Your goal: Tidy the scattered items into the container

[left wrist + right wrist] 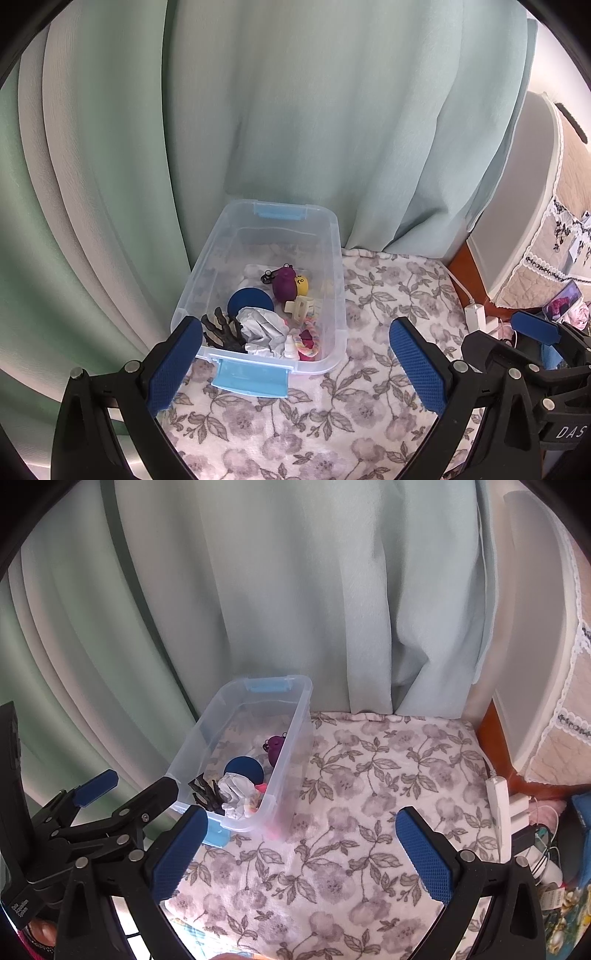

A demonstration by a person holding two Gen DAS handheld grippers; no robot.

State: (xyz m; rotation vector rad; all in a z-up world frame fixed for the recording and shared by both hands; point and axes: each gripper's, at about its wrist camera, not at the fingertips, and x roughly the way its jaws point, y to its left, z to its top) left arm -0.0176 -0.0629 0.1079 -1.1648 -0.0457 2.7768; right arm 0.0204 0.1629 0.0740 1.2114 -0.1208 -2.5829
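A clear plastic box point(334, 254) with light blue latches stands on a floral blanket point(388, 295) against the curtain; it also shows in the right wrist view point(295, 716). Inside lie a purple toy point(285, 282), a yellow ball point(302, 283), a dark blue disc point(250, 302), a cream hair claw point(297, 307), crumpled white paper point(260, 328), a black claw clip point(221, 328) and a pink rope toy point(306, 343). My left gripper point(295, 363) is open and empty just before the box's near end. My right gripper point(301, 854) is open and empty over the blanket, right of the box.
A pale green curtain point(258, 129) hangs behind the box. A white power strip point(496, 797) and cables lie at the blanket's right edge. A phone point(561, 304) and clutter sit at the far right. A white cabinet point(535, 646) stands to the right.
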